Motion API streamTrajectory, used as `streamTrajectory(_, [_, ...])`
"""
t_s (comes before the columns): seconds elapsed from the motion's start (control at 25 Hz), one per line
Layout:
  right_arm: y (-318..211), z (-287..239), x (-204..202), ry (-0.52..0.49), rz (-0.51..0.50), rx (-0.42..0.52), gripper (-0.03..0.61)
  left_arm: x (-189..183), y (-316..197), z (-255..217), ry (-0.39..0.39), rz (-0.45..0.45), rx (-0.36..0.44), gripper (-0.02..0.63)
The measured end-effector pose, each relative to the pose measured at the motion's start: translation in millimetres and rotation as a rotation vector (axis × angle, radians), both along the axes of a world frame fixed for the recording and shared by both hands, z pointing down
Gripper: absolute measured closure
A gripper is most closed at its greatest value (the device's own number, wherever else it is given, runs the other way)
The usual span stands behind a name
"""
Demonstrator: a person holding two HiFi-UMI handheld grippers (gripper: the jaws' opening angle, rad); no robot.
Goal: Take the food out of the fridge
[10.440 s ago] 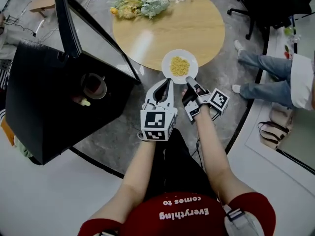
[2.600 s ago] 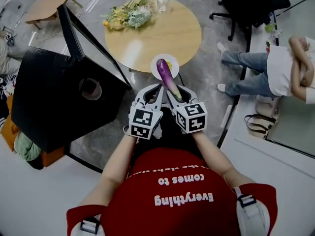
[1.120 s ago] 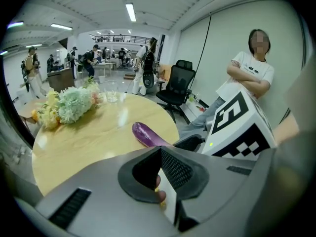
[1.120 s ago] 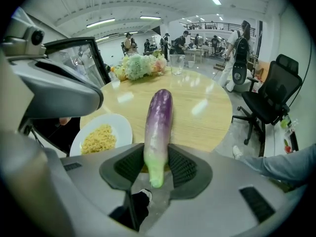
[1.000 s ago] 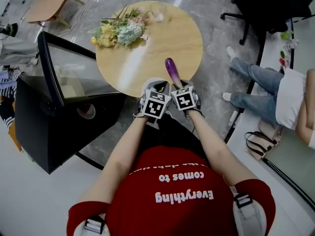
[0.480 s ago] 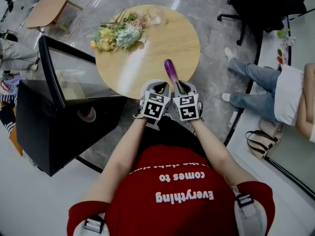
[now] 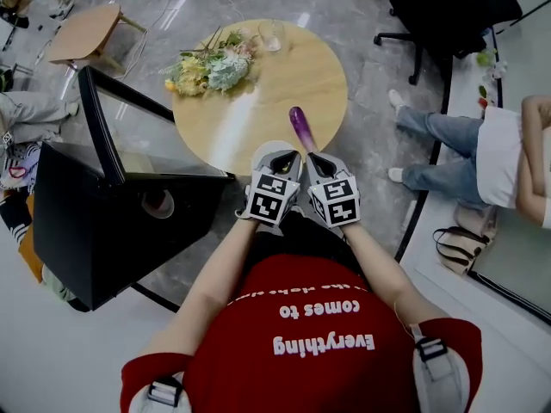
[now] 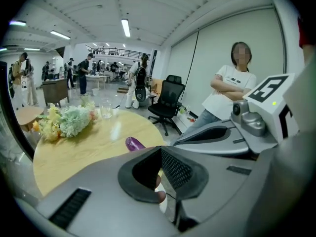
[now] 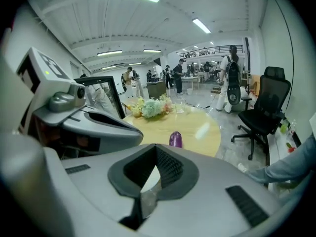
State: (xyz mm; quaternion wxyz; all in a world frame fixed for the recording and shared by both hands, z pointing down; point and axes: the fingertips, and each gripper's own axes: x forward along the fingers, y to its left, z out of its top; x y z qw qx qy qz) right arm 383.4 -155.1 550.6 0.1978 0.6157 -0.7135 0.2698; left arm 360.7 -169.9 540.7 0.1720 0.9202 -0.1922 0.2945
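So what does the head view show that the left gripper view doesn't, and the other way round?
Head view only: the wearer's red shirt, the fridge's black body and a bag on the floor. Left gripper view only: ceiling lights and people far back in the hall. Both: the round table with flowers, a glass and a purple eggplant, the black office chair, and the right gripper, whose jaws have just been closing, nothing between them.

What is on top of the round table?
A bunch of flowers, a clear glass and a purple eggplant are on it. A white plate sits at the near edge, but the left gripper and right gripper cover most of it, hiding its contents.
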Motion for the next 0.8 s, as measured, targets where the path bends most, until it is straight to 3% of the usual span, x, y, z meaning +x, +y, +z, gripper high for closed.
streamTrajectory(0.32, [26.5, -32.4, -32.0, -0.001, 0.052, 0.040, 0.566, -29.6, 34.4, -39.3, 0.061, 0.068, 0.053, 0.609])
streamTrajectory(0.6, [56.1, -54.6, -73.0, 0.013, 0.052, 0.074, 0.566, -75.9, 64.8, -70.1, 0.110, 0.054, 0.104, 0.607])
streamTrajectory(0.8, [68.5, -62.7, -109.6, 0.010, 0.015, 0.084, 0.566, -117.1, 76.8, -79.5, 0.126, -0.005, 0.115, 0.608])
